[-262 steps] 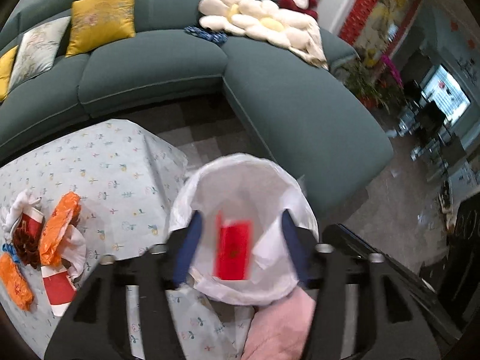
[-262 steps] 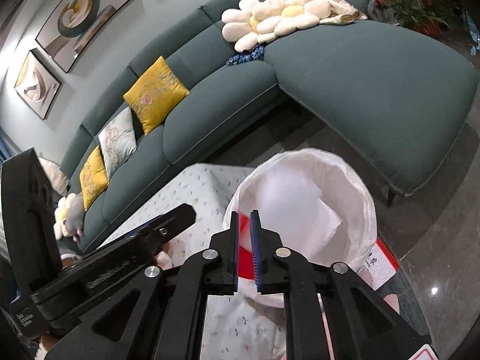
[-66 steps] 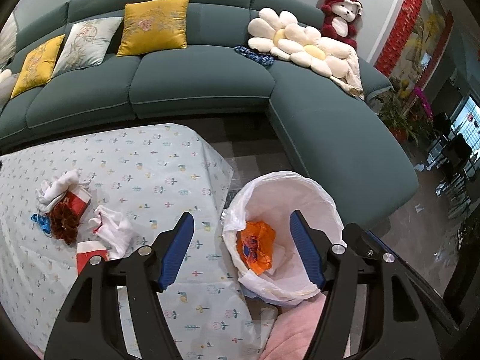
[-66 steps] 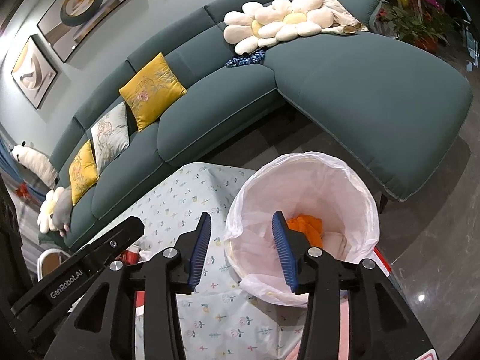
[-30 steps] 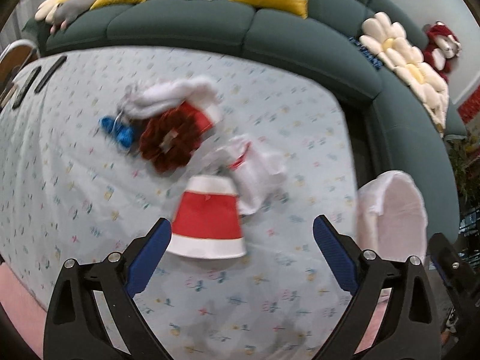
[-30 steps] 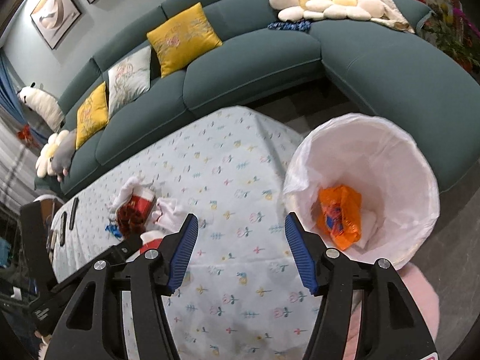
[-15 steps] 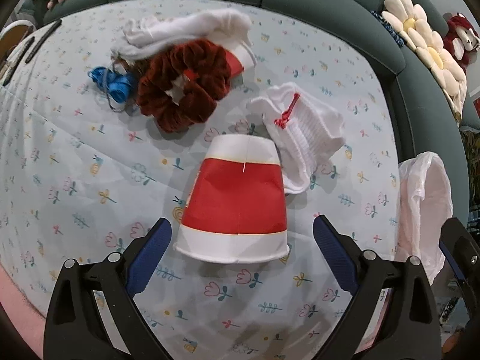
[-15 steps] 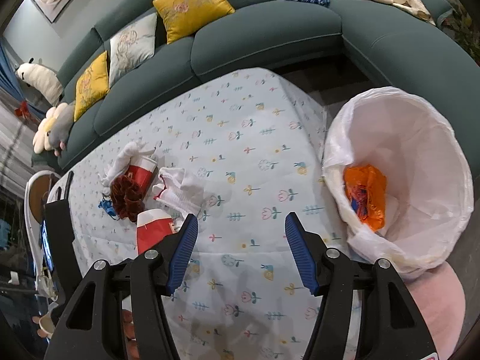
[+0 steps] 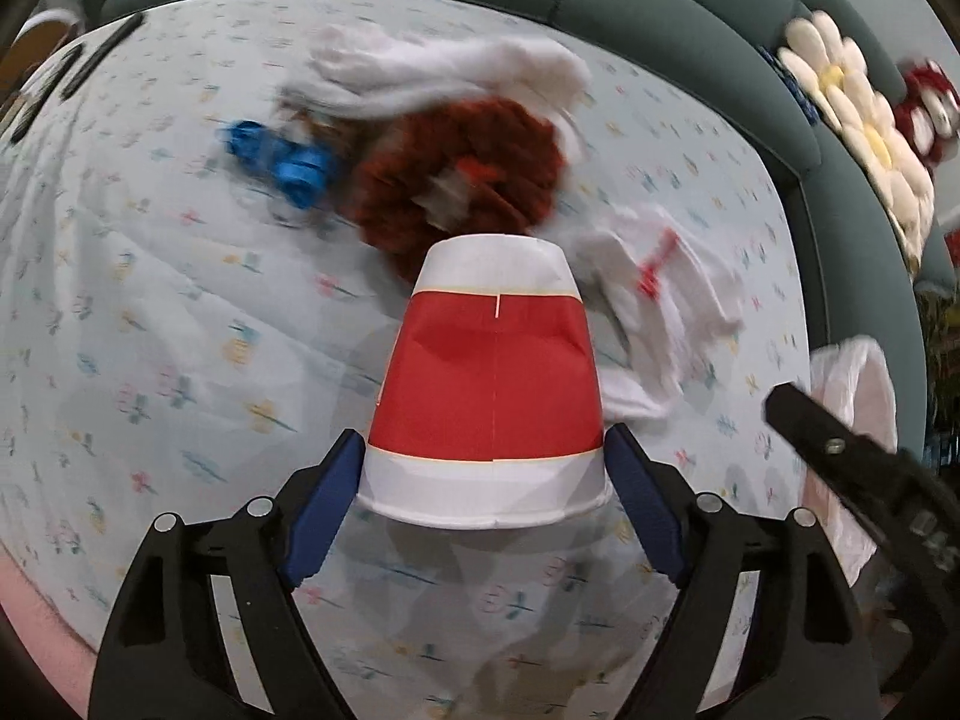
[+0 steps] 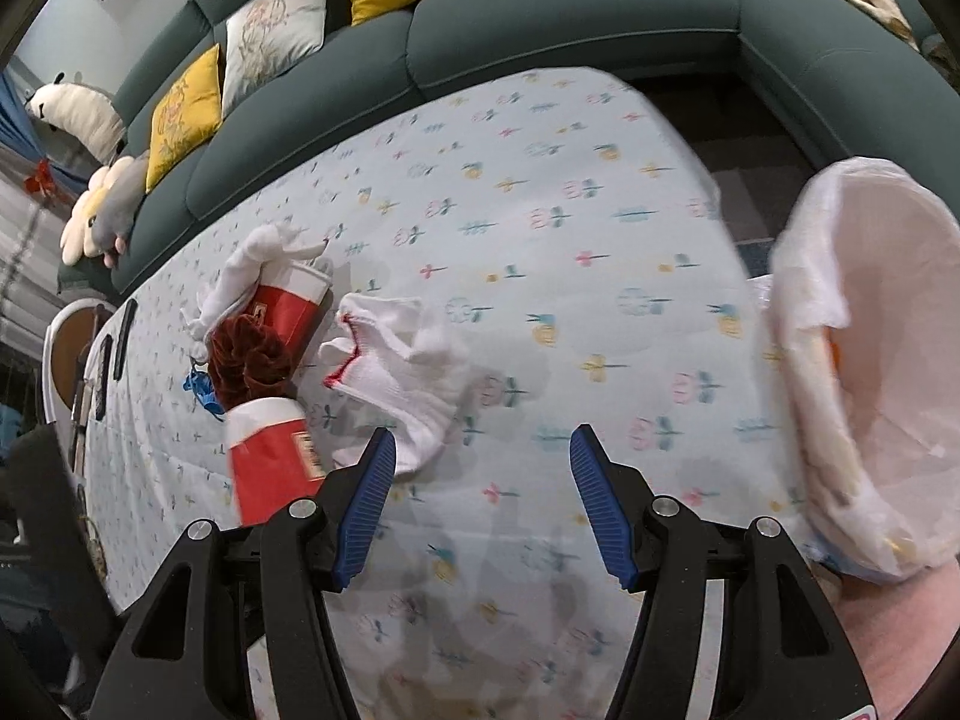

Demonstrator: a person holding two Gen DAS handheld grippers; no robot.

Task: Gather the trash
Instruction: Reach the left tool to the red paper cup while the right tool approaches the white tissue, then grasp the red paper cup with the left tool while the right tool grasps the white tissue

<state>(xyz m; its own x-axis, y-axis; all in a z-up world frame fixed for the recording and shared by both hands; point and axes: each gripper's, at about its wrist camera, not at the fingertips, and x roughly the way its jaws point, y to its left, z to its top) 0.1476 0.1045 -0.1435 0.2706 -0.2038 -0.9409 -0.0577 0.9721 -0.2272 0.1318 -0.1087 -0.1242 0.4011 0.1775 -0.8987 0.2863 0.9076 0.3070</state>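
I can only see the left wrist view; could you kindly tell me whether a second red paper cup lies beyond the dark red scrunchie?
Observer: Yes, a second red and white paper cup lies on its side behind the dark red velvet scrunchie.
Operator: Is anything in the bin?
Observer: Something orange shows inside the white-lined bin.
Operator: And the right claw?
Observer: The right claw is open over bare tablecloth, beside the white cotton glove.

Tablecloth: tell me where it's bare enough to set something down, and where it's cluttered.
The tablecloth is bare between the white glove and the lined bin, and along the sofa side. It is crowded at the far end: two red cups, a dark red scrunchie, blue scrap, gloves.
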